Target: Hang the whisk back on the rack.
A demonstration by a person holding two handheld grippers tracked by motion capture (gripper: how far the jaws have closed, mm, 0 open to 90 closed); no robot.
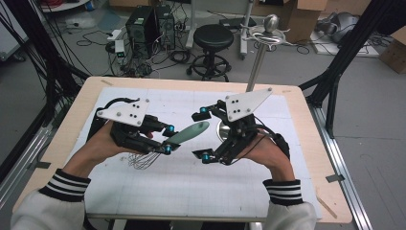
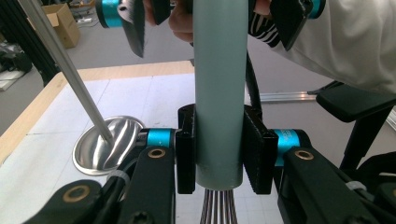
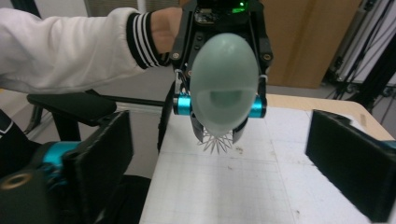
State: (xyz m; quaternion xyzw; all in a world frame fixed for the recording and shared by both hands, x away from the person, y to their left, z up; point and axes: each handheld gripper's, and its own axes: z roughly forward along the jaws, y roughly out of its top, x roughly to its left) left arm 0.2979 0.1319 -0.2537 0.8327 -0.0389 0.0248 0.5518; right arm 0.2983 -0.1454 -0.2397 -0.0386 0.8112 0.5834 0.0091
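Left claw (image 2: pixel 219 154) clamps whisk handle (image 2: pixel 219 84); wires (image 1: pixel 143 160) below.

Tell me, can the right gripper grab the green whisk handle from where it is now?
Probably yes. The right gripper stands open, facing the whisk handle, with nothing between them; the left gripper clamps it lower down, leaving the end free.
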